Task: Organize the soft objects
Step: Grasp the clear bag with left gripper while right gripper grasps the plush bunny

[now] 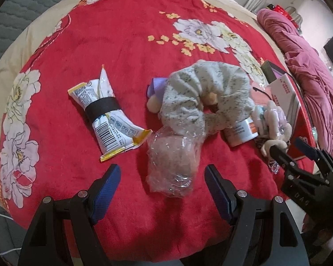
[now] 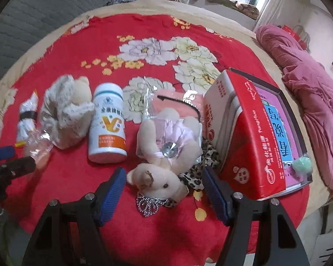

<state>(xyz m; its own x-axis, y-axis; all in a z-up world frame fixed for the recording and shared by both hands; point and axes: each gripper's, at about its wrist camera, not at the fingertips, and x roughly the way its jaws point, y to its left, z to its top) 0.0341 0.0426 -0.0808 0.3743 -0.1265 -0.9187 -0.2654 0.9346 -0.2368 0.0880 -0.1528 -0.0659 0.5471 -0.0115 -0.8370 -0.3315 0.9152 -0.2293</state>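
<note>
On the red flowered blanket [image 1: 126, 44], a crumpled clear plastic wrapper [image 1: 173, 159] lies just ahead of my left gripper [image 1: 163, 190], which is open with its blue pads on either side of the wrapper's near end. Beyond it lie a floral-cloth plush toy [image 1: 206, 93] and a snack packet [image 1: 106, 115] bound with a black band. My right gripper [image 2: 164, 190] is open around the head of a cream plush bear [image 2: 157, 181] in a pink dress; the pads do not press it. A white bottle [image 2: 107, 128] stands left of the bear.
A red carton [image 2: 250, 137] leans on an open box [image 2: 277, 122] at the right, with a green pompom [image 2: 302, 166] in it. Leopard-print cloth [image 2: 202, 170] and a beaded crown [image 2: 147, 204] lie under the bear. A pink quilt [image 2: 310, 102] is bunched at the bed's right edge.
</note>
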